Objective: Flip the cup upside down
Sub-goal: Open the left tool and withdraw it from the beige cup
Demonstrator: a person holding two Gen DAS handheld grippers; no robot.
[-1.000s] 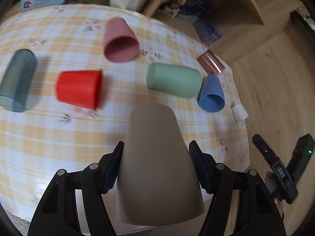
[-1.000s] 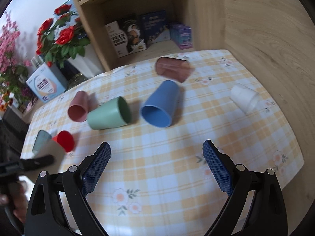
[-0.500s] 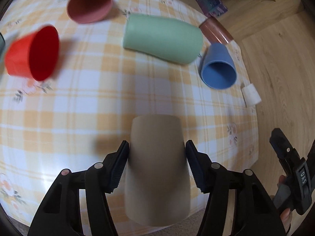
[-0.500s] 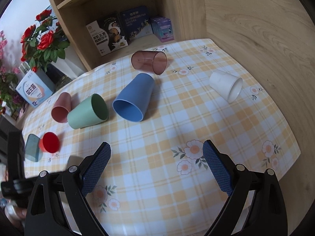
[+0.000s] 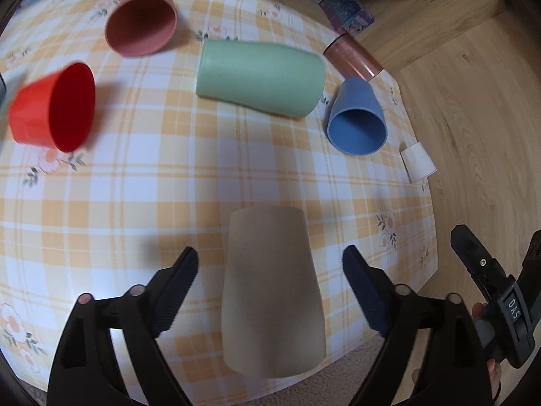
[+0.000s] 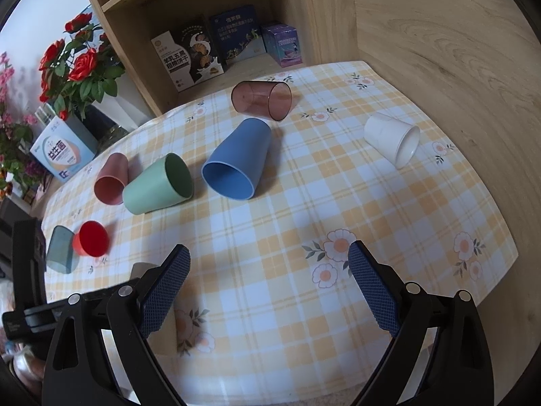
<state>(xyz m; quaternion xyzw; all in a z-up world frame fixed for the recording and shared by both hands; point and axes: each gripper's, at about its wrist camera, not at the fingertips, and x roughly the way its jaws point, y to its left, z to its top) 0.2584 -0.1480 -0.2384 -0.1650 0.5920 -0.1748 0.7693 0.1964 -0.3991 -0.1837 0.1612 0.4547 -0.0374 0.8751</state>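
Observation:
A beige cup stands upside down near the front edge of the checked tablecloth. My left gripper is open, its jaws apart on either side of the cup with a gap on each side. My right gripper is open and empty above the cloth's front part. Lying on their sides are a red cup, a pink cup, a green cup, a blue cup, a clear brown cup and a white cup.
A grey-blue cup lies at the table's left side. A wooden shelf with boxes stands behind the table. A vase of red flowers and a carton sit at the back left. Wooden floor lies right of the table.
My left gripper has opened and let go of the beige cup, which now stands upside down on the cloth. The right gripper has shifted slightly.

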